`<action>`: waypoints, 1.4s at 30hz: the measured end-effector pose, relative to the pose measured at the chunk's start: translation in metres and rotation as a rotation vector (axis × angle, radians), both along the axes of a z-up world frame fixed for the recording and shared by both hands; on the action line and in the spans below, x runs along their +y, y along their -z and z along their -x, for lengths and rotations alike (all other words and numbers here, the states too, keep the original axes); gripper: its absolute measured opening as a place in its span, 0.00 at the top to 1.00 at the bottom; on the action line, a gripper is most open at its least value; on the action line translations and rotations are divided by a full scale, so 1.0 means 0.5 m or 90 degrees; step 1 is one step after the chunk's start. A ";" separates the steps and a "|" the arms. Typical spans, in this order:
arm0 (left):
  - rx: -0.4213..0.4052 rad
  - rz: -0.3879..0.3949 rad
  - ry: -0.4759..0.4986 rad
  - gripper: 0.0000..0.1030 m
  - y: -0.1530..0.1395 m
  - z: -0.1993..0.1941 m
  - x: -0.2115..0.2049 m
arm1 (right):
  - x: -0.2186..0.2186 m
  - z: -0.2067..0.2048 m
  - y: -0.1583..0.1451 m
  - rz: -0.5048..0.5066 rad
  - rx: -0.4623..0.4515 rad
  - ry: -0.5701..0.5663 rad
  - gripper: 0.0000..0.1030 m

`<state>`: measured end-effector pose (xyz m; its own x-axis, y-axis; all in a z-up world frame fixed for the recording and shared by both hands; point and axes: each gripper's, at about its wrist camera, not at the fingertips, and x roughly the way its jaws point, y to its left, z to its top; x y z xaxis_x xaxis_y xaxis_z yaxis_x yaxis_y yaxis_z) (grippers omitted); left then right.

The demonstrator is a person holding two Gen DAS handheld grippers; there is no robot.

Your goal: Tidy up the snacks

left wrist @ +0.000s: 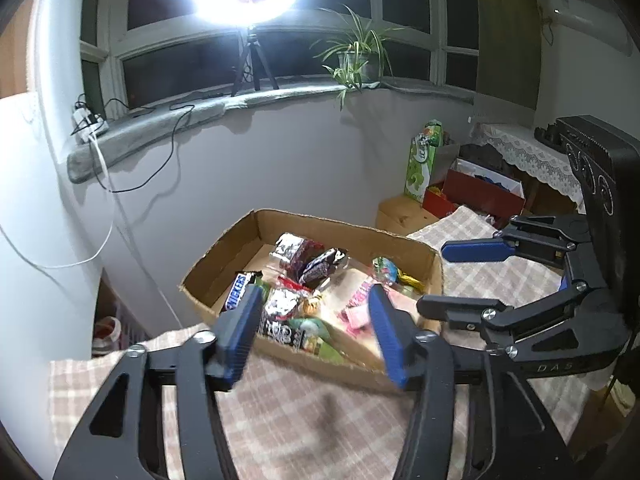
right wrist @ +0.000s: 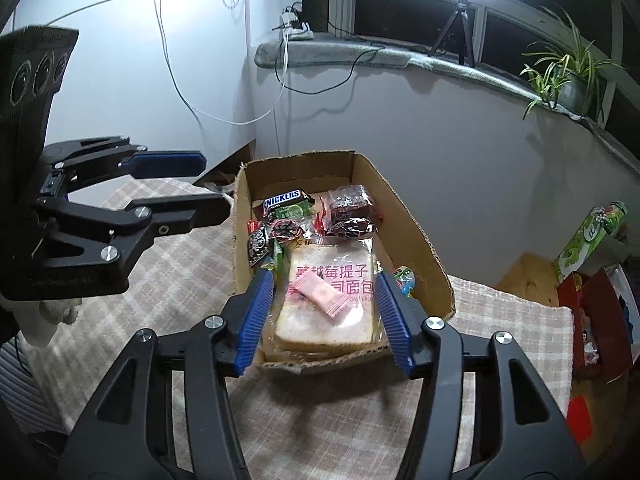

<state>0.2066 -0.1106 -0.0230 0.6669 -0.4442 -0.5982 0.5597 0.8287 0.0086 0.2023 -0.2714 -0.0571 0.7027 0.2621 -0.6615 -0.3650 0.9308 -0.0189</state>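
Observation:
A shallow cardboard box (left wrist: 344, 226) (right wrist: 404, 216) stands on the checked tablecloth and holds several snacks. Among them are a Snickers bar (left wrist: 239, 290) (right wrist: 285, 199), dark wrapped cakes (left wrist: 298, 252) (right wrist: 348, 200) and a bag of sliced bread (right wrist: 332, 320) with a small pink sachet (right wrist: 320, 294) lying on top. My left gripper (left wrist: 315, 294) (right wrist: 216, 182) hovers over the box's near left side, open with nothing in it. Over the near end, above the bread, my right gripper (right wrist: 325, 276) (left wrist: 432, 278) is open too and its pads touch nothing.
The checked cloth (right wrist: 180, 280) covers the table around the box. A ring light on a tripod (left wrist: 252, 60), a potted plant (left wrist: 354, 56) and a power strip with cables (left wrist: 90, 120) sit on the windowsill. A green carton (left wrist: 422, 160) and a red box (left wrist: 480, 192) stand at the right.

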 end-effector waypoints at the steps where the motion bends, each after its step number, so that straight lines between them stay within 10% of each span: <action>1: -0.001 0.001 -0.005 0.38 -0.001 0.006 0.003 | -0.001 0.009 -0.003 -0.001 -0.004 0.004 0.42; 15: 0.014 0.022 -0.086 0.21 0.011 0.074 0.041 | -0.037 0.108 -0.010 -0.001 -0.053 0.080 0.06; 42: 0.006 0.019 -0.117 0.21 0.006 0.093 0.047 | -0.053 0.126 -0.006 -0.005 -0.049 0.101 0.06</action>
